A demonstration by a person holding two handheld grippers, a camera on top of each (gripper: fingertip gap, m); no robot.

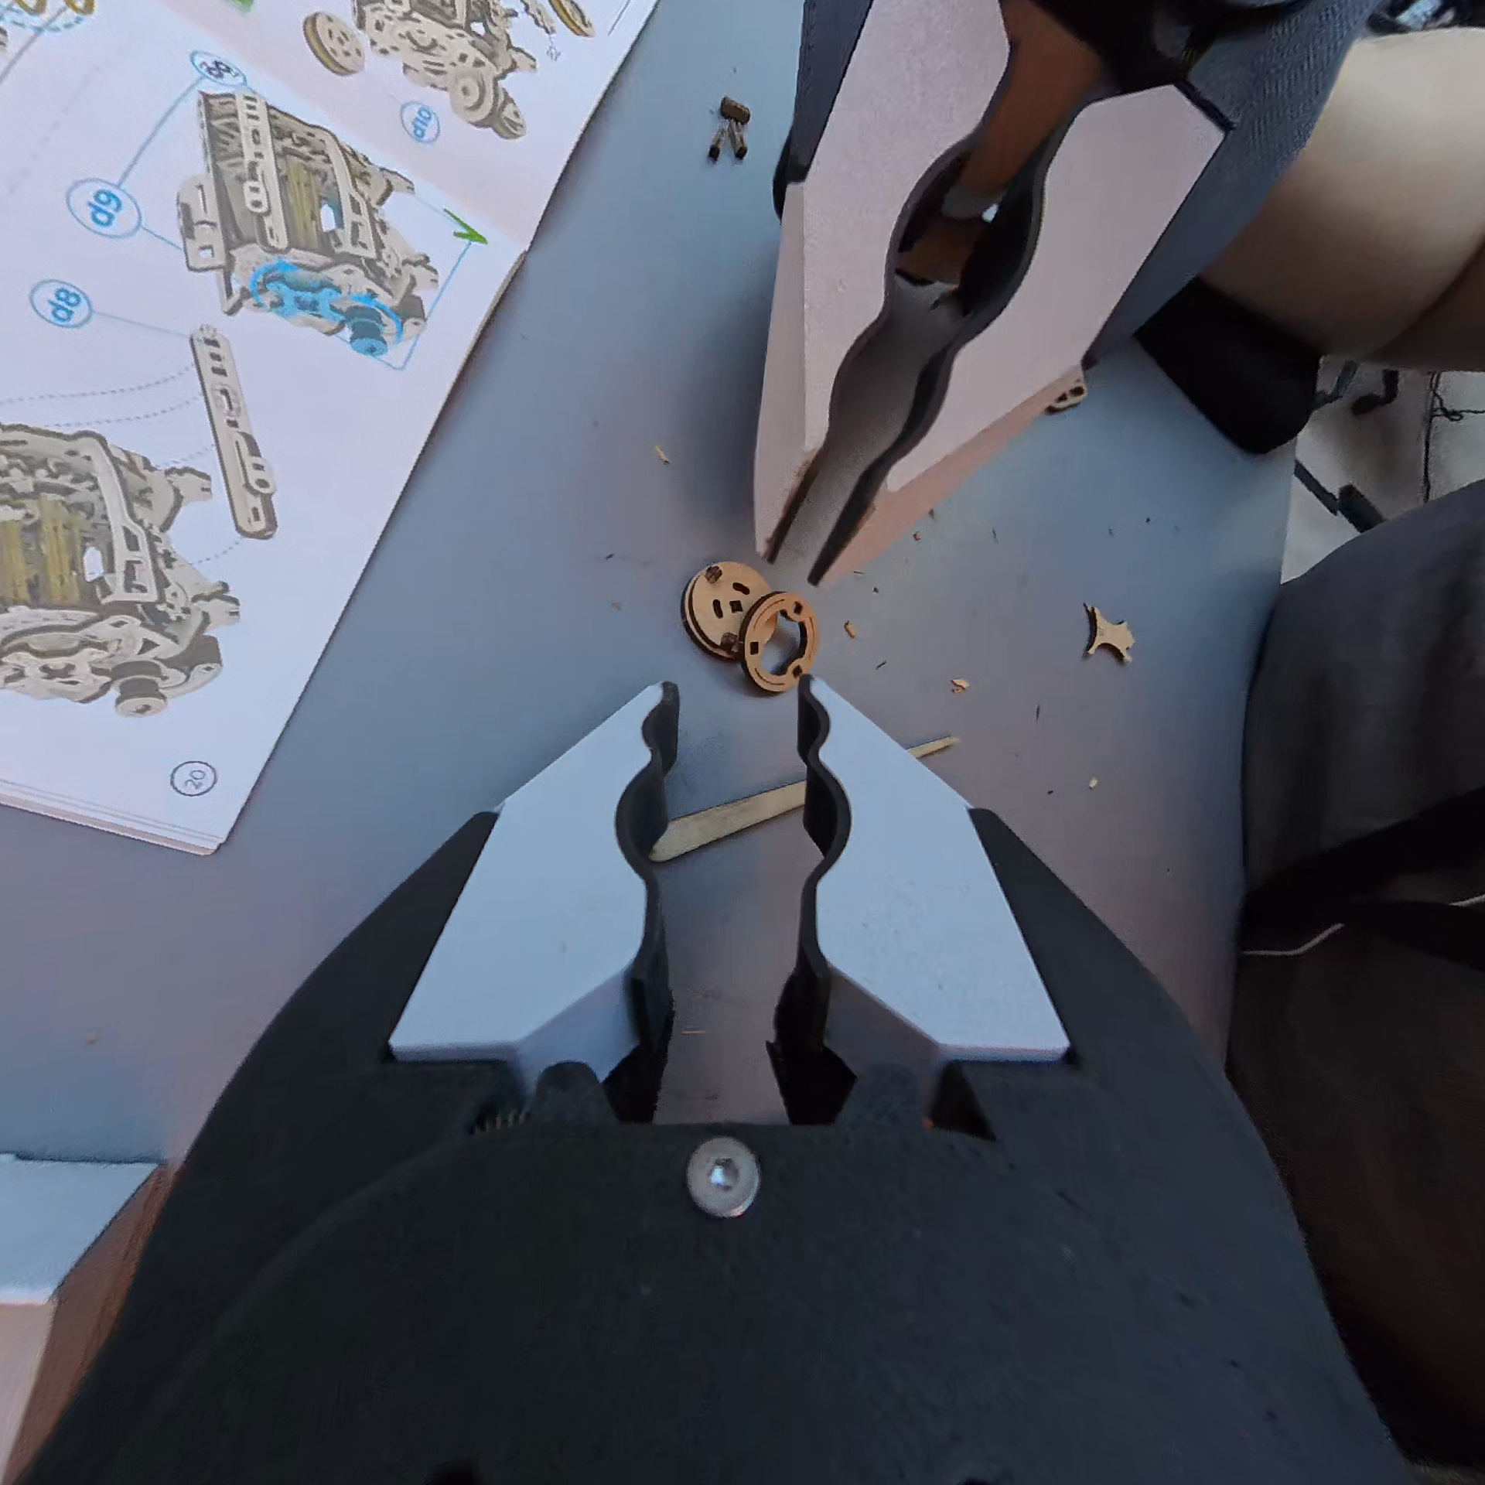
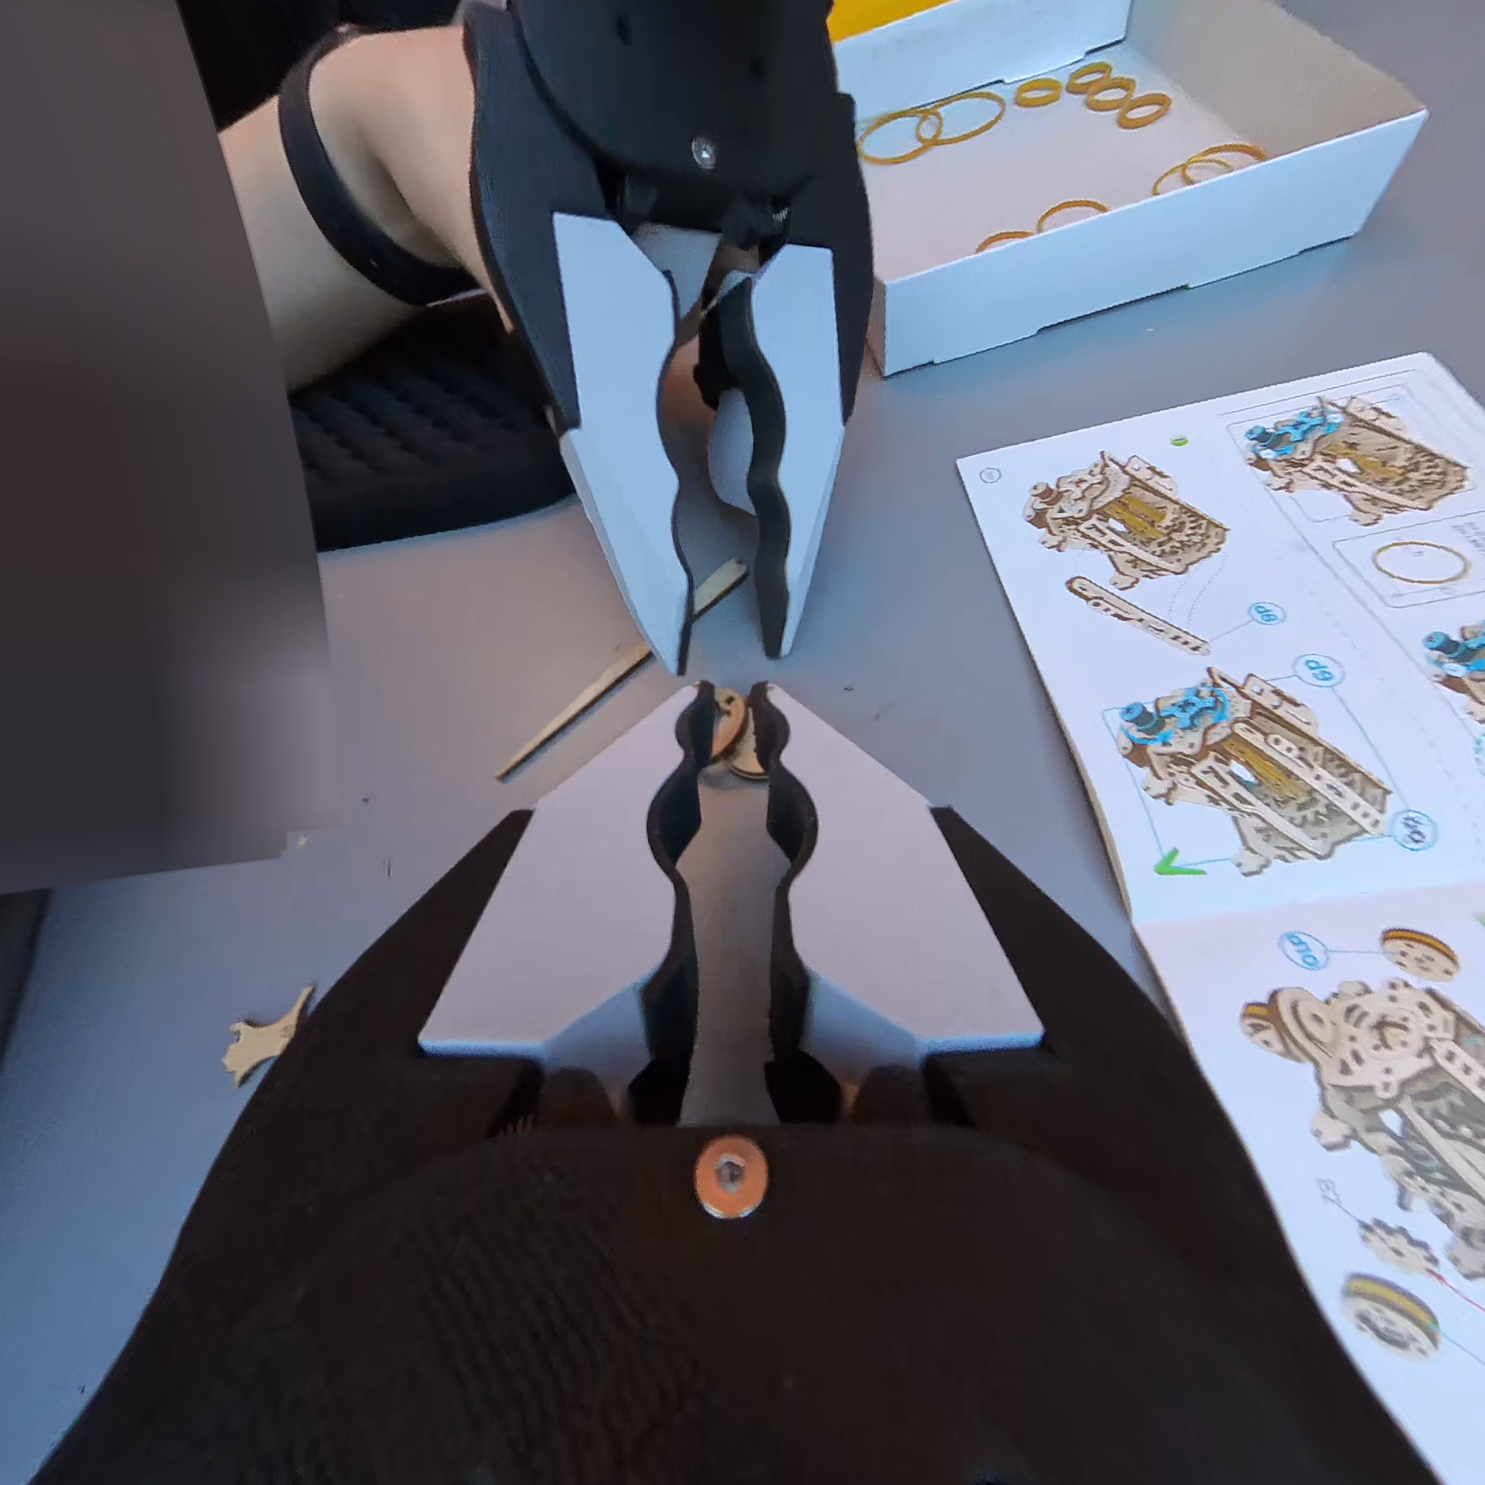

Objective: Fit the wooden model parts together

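Two small round wooden parts lie together on the grey table (image 1: 482,643). One is a flat disc (image 1: 711,603) with small holes. The other is a ring (image 1: 781,643) that leans tilted against it. My left gripper (image 1: 735,689) is open and empty, its tips just short of the ring. My right gripper (image 1: 794,566) comes from the far side, slightly open and empty, tips just beyond the disc. In the right wrist view the parts (image 2: 743,759) show between my right gripper's tips (image 2: 731,693), and the left gripper (image 2: 727,659) points down at them.
An open instruction booklet (image 1: 241,402) lies left, seen too in the right wrist view (image 2: 1286,723). A thin wooden stick (image 1: 739,812) lies under my left gripper. A wood scrap (image 1: 1109,635), small dark pins (image 1: 731,128) and a white box (image 2: 1205,265) of rubber bands are nearby. A person's arm (image 2: 362,241) is close.
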